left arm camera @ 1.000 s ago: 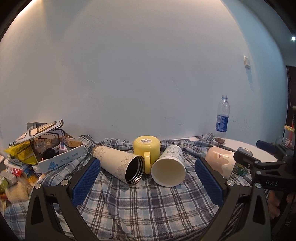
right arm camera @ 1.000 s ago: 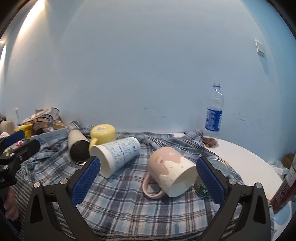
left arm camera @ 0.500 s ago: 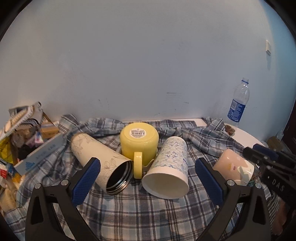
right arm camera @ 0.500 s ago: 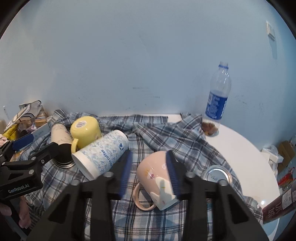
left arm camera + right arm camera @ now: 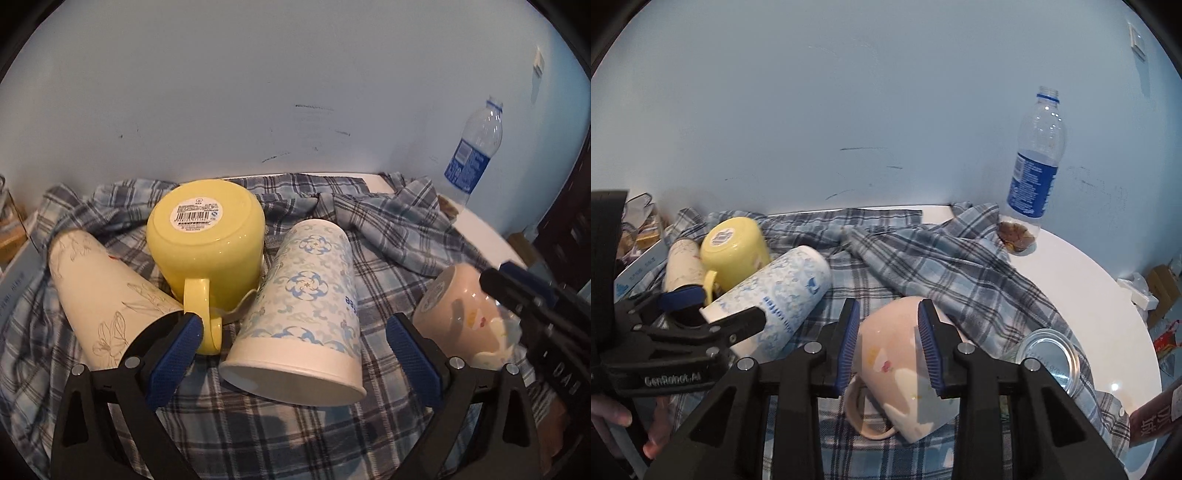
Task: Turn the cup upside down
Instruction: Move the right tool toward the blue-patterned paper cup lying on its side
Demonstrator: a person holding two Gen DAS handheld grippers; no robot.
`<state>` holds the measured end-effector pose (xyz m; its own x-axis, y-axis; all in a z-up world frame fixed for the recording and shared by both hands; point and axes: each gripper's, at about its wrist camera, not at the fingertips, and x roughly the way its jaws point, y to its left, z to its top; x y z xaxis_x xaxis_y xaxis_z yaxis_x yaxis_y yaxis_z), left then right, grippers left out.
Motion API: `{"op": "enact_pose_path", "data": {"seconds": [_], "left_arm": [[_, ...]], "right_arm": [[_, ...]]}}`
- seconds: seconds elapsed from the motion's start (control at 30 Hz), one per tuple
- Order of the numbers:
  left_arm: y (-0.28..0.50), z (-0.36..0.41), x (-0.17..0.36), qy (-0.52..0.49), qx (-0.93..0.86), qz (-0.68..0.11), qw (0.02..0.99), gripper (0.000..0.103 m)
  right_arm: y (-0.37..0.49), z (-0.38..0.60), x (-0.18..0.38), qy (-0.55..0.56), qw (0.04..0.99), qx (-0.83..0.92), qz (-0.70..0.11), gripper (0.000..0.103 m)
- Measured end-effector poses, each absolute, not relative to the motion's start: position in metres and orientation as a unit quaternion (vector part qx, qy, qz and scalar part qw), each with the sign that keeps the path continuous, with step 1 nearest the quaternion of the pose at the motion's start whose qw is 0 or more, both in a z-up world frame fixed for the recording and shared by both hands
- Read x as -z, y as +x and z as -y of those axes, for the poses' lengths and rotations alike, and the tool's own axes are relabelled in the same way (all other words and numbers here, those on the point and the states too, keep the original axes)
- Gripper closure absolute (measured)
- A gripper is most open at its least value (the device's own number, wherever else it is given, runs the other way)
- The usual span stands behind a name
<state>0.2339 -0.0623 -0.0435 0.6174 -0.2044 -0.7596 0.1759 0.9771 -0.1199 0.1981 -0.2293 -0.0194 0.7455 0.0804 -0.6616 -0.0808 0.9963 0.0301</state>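
Observation:
A pink mug (image 5: pixel 890 354) lies on its side on the plaid cloth (image 5: pixel 923 266), handle toward me. My right gripper (image 5: pixel 888 343) is shut on its body, one blue pad on each side; it also shows in the left wrist view (image 5: pixel 461 314). A white cup with blue pattern (image 5: pixel 306 306) lies on its side with its mouth toward me. My left gripper (image 5: pixel 291 354) is open, its fingers on either side of that cup's mouth, not touching. A yellow mug (image 5: pixel 207 236) stands upside down. A cream flowered tumbler (image 5: pixel 103 295) lies on its side to its left.
A plastic water bottle (image 5: pixel 1034 166) stands at the back right by the wall. A glass jar with a metal lid (image 5: pixel 1049 354) stands right of the pink mug. Boxes and packets (image 5: pixel 639 251) crowd the far left. A red carton (image 5: pixel 1156 417) is at the right edge.
Both grippers have moved forward and down toward the cups. My right gripper has closed from wide open onto the pink mug. My left gripper stays open, now close around the white cup.

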Motion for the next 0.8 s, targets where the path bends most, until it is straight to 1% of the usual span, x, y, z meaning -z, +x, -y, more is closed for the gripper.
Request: {"op": "enact_pose_path", "data": {"seconds": [0.07,0.1,0.13,0.17,0.2,0.27,0.37,0.4,0.43,0.47,0.5,0.6,0.7,0.73,0.77,0.8], "left_arm": [[0.232,0.069,0.047,0.004,0.101,-0.424,0.9,0.003],[0.232,0.073,0.048,0.016,0.093,-0.425,0.9,0.007],[0.231,0.075,0.048,0.03,0.081,-0.426,0.901,0.015],[0.233,0.078,0.049,0.041,0.07,-0.428,0.9,0.019],[0.232,0.078,0.048,0.046,0.067,-0.431,0.899,0.028],[0.23,0.078,0.046,0.047,0.073,-0.435,0.896,0.031],[0.221,0.078,0.041,0.052,0.078,-0.43,0.898,0.042],[0.217,0.077,0.038,0.051,0.077,-0.429,0.899,0.049],[0.212,0.075,0.033,0.049,0.079,-0.426,0.9,0.061],[0.207,0.073,0.028,0.046,0.081,-0.424,0.901,0.068],[0.202,0.071,0.024,0.044,0.084,-0.425,0.9,0.078],[0.192,0.07,0.02,0.061,0.101,-0.433,0.894,0.078],[0.188,0.065,0.017,0.06,0.084,-0.412,0.906,0.078],[0.189,0.061,0.016,0.051,0.083,-0.406,0.909,0.07],[0.191,0.059,0.017,0.044,0.087,-0.407,0.908,0.06],[0.193,0.058,0.017,0.041,0.093,-0.408,0.907,0.03]], "right_arm": [[0.203,0.23,0.02,0.008,0.932,-0.052,-0.36,0.071],[0.204,0.229,0.02,0.01,0.93,-0.057,-0.363,0.071],[0.205,0.227,0.02,0.008,0.93,-0.059,-0.363,0.071],[0.205,0.224,0.02,0.002,0.93,-0.061,-0.362,0.071],[0.204,0.22,0.02,-0.006,0.93,-0.063,-0.362,0.071],[0.201,0.215,0.021,-0.016,0.93,-0.065,-0.362,0.071],[0.193,0.215,0.02,-0.012,0.93,-0.054,-0.362,0.071],[0.189,0.215,0.018,-0.01,0.93,-0.059,-0.361,0.071],[0.186,0.215,0.018,-0.01,0.93,-0.063,-0.362,0.071],[0.183,0.214,0.017,-0.013,0.93,-0.065,-0.362,0.071],[0.18,0.213,0.016,-0.016,0.929,-0.067,-0.363,0.071],[0.172,0.213,0.016,-0.023,0.929,-0.071,-0.362,0.071],[0.167,0.213,0.016,-0.02,0.93,-0.071,-0.361,0.071],[0.167,0.214,0.017,-0.016,0.929,-0.071,-0.363,0.071],[0.167,0.215,0.017,-0.012,0.928,-0.073,-0.365,0.071],[0.167,0.215,0.018,-0.009,0.927,-0.075,-0.367,0.071]]}}
